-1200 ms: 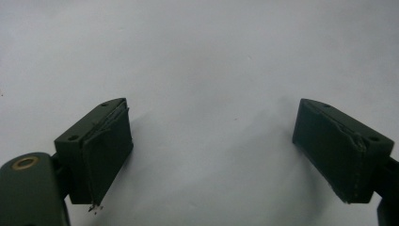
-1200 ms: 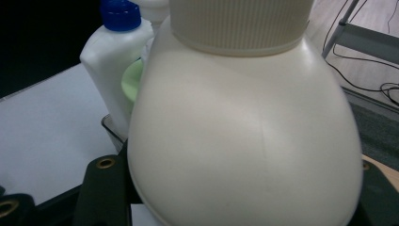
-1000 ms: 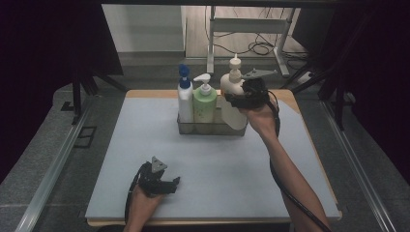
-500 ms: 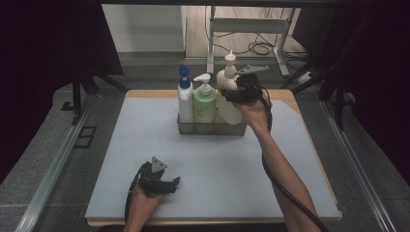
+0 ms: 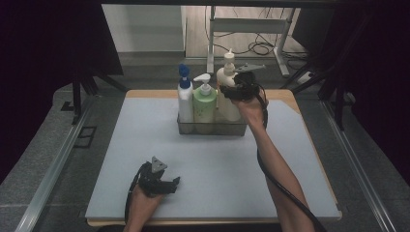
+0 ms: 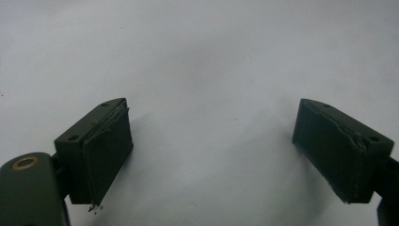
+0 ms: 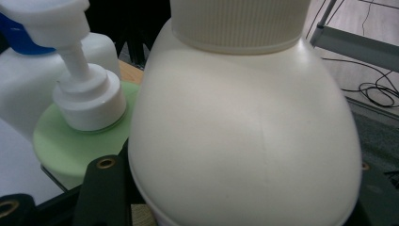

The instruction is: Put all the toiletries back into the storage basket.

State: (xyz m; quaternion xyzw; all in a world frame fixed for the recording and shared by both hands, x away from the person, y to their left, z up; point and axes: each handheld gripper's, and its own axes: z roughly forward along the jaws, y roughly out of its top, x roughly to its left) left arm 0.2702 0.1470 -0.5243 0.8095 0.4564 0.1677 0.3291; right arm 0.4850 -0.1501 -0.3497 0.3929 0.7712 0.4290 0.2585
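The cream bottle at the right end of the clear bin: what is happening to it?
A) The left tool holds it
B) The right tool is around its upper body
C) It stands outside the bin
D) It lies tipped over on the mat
B: the right tool sits around the cream bottle, which is upright in the bin beside the green bottle.
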